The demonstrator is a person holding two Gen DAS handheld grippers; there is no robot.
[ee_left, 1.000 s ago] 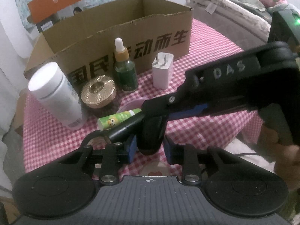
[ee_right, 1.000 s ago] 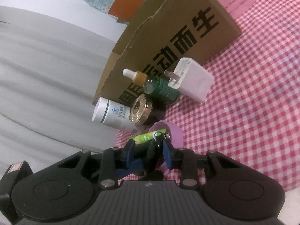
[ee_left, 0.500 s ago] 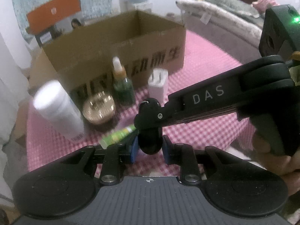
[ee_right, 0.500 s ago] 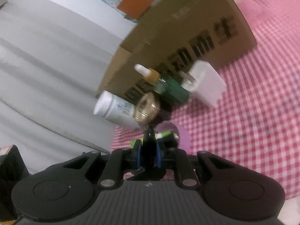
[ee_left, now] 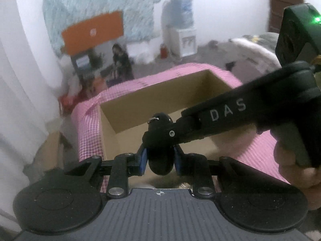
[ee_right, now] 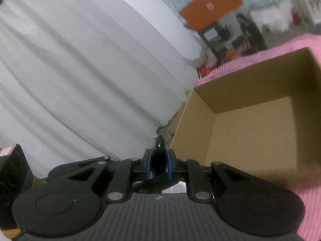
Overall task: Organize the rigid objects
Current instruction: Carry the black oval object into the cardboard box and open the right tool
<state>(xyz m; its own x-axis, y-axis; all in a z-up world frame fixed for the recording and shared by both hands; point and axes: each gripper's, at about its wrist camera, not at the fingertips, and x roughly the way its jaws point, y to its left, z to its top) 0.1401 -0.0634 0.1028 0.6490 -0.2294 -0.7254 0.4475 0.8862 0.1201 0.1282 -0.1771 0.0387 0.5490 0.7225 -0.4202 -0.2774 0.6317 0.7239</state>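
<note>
While you look through the left wrist view, a pale curtain [ee_left: 22, 100] fills the left edge, and beside it in the upper left a blurred orange panel [ee_left: 92, 33] shows against a light blue patterned backdrop. Toward the centre, the open cardboard box [ee_left: 124, 108] sits on the pink checked tablecloth [ee_left: 88, 124], its inside bare as far as you can see. At lower centre your left gripper [ee_left: 160, 158] has its blue pads pressed on either side of a small black rounded object [ee_left: 160, 160], which carries a thin metal ring at its top and hangs in front of the box opening. Your right gripper [ee_left: 158, 134] comes in from the right edge of this view, marked with the letters DAS, and its tips close on the upper part of the same object; your hand [ee_left: 297, 166] wraps its handle at lower right. In the right wrist view, the curtain [ee_right: 80, 70] covers the left and centre, the right gripper [ee_right: 158, 165] sits at lower centre with its blue pads clamped tight on the thin edge of the black object [ee_right: 159, 156], and the box [ee_right: 250, 124] opens at the right, with the orange panel [ee_right: 210, 6] above it.
</note>
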